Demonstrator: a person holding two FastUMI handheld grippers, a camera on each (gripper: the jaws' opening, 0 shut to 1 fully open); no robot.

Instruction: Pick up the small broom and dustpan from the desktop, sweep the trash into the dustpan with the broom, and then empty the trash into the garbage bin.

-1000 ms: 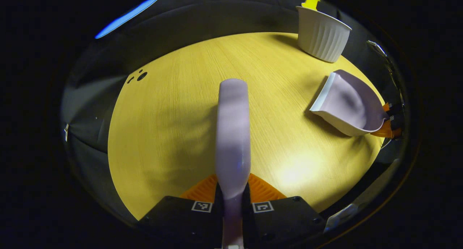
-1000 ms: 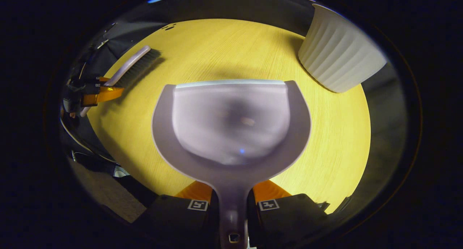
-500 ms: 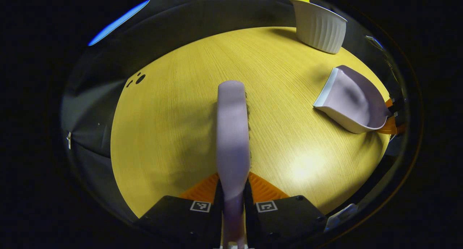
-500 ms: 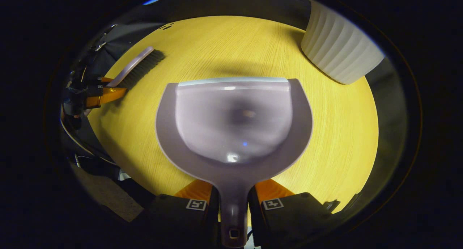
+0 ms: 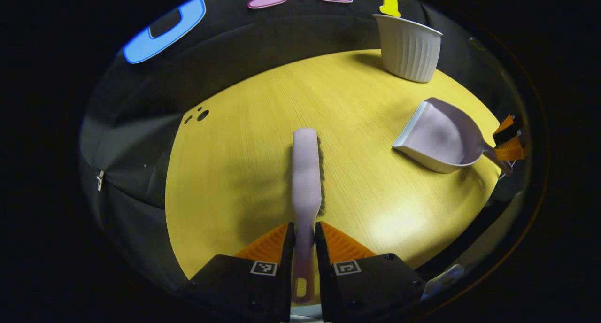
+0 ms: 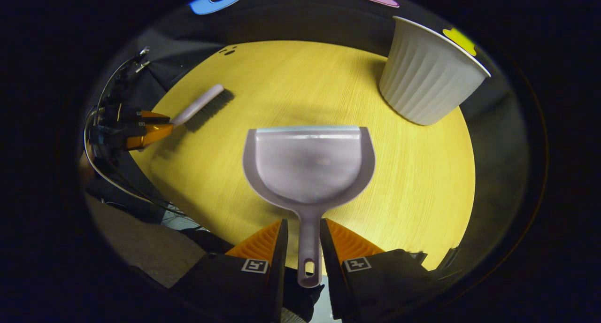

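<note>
The small lilac broom (image 5: 305, 168) lies on the yellow table, its thin handle end running back between the fingers of my left gripper (image 5: 304, 229), which stand slightly apart around it. The lilac dustpan (image 6: 310, 163) rests flat on the table, and its handle lies in the gap of my right gripper (image 6: 303, 222), which is open with space on the left side. In the right gripper view the broom (image 6: 202, 104) points at the left gripper (image 6: 159, 129). In the left gripper view the dustpan (image 5: 434, 137) sits in front of the right gripper (image 5: 506, 139).
A white ribbed garbage bin (image 6: 425, 76) stands upright at the far right of the round table (image 5: 235, 173); it is also at the back right in the left gripper view (image 5: 408, 48). Cables hang by the table's left edge (image 6: 108, 173). Black cloth walls surround the table.
Both grippers have drawn back along the handles, so the broom and dustpan look smaller and their handle ends now show between the fingers. The right jaws have widened off the dustpan handle.
</note>
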